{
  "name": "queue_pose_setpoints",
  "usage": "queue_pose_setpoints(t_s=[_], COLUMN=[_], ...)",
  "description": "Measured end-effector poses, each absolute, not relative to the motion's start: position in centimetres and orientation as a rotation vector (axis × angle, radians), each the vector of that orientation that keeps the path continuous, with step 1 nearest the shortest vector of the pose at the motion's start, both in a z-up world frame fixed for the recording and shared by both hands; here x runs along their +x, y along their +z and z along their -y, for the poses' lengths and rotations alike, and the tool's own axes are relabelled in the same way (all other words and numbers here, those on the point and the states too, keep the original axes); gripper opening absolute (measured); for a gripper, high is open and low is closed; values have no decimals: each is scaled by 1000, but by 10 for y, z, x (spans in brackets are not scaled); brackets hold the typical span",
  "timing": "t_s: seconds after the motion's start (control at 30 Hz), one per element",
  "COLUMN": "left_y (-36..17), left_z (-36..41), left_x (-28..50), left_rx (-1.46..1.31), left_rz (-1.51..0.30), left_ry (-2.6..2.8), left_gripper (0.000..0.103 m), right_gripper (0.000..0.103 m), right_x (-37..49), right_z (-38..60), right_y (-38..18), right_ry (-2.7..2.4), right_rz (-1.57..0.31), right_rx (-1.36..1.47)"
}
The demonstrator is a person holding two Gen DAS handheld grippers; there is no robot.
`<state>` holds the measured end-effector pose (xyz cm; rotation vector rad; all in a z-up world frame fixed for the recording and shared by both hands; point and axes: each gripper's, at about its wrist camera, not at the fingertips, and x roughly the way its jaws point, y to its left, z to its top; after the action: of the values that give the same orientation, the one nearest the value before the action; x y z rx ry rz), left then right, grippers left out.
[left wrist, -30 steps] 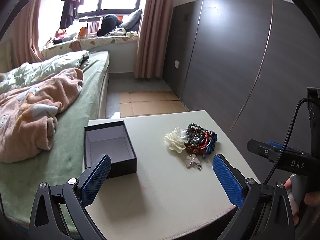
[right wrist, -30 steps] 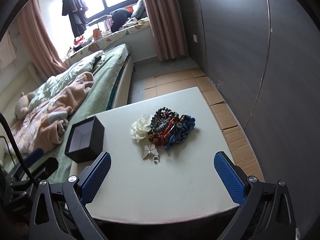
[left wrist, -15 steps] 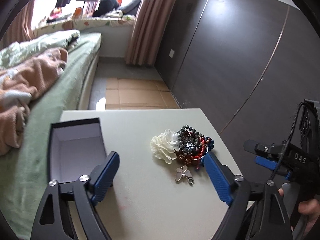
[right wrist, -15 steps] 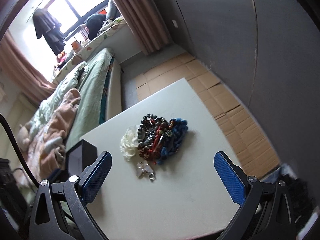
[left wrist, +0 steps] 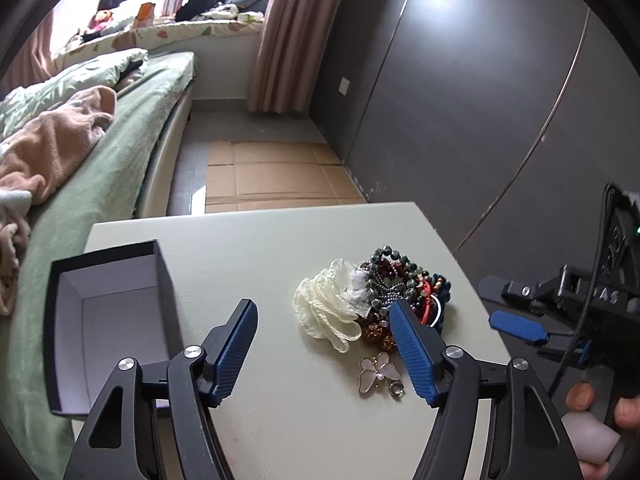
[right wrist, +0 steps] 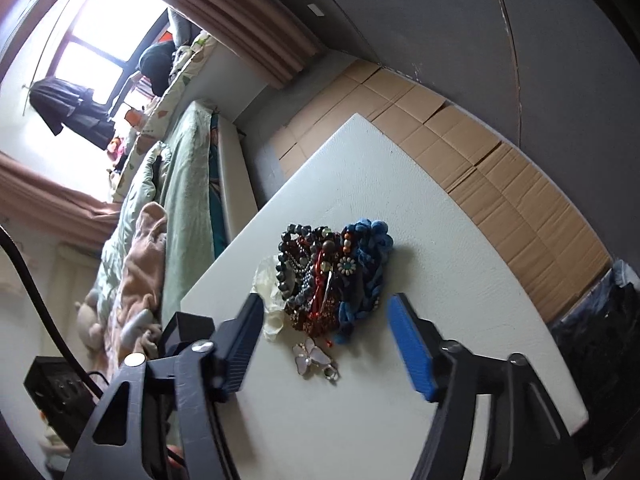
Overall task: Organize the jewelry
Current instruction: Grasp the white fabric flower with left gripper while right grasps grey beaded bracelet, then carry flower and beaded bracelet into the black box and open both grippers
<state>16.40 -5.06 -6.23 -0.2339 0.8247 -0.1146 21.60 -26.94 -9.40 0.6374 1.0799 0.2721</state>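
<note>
A pile of beaded bracelets (left wrist: 404, 288) lies on a white table (left wrist: 280, 240), with a cream fabric flower (left wrist: 328, 312) at its left and a butterfly pendant (left wrist: 378, 372) in front. An open black box (left wrist: 104, 320) with a white lining stands at the table's left. My left gripper (left wrist: 324, 344) is open, just above the table, with the flower and pendant between its fingers. In the right wrist view the pile (right wrist: 328, 276), a blue braided piece (right wrist: 370, 264) and the pendant (right wrist: 312, 356) lie just ahead of my open right gripper (right wrist: 326, 344). The right gripper also shows in the left wrist view (left wrist: 520, 324).
A bed with a green sheet (left wrist: 100, 176) and a pink blanket (left wrist: 52, 144) runs along the table's left side. A dark panelled wall (left wrist: 480, 100) stands to the right. Flattened cardboard (left wrist: 272, 176) covers the floor beyond the table.
Both grippers have moved forward and down toward the jewelry pile and narrowed their opening. The right gripper has rolled, so its view is tilted.
</note>
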Motion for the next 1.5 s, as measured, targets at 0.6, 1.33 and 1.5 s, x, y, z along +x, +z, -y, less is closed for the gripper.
queue_pose_setpoints(t_s=[0.6, 1.33, 1.5], left_y=[-115, -101, -92], left_z=[64, 44, 41], left_x=[221, 220, 213], left_rx=[-187, -223, -234], left_rz=[-977, -955, -936], left_ry=[-99, -117, -117], left_gripper=[55, 3, 3], right_gripper=[42, 16, 12], right_x=[282, 299, 293], right_z=[236, 207, 221], right_y=[-108, -118, -105], right_ry=[302, 295, 295], right_rz=[-1081, -1141, -1103], right_rx=[529, 227, 283])
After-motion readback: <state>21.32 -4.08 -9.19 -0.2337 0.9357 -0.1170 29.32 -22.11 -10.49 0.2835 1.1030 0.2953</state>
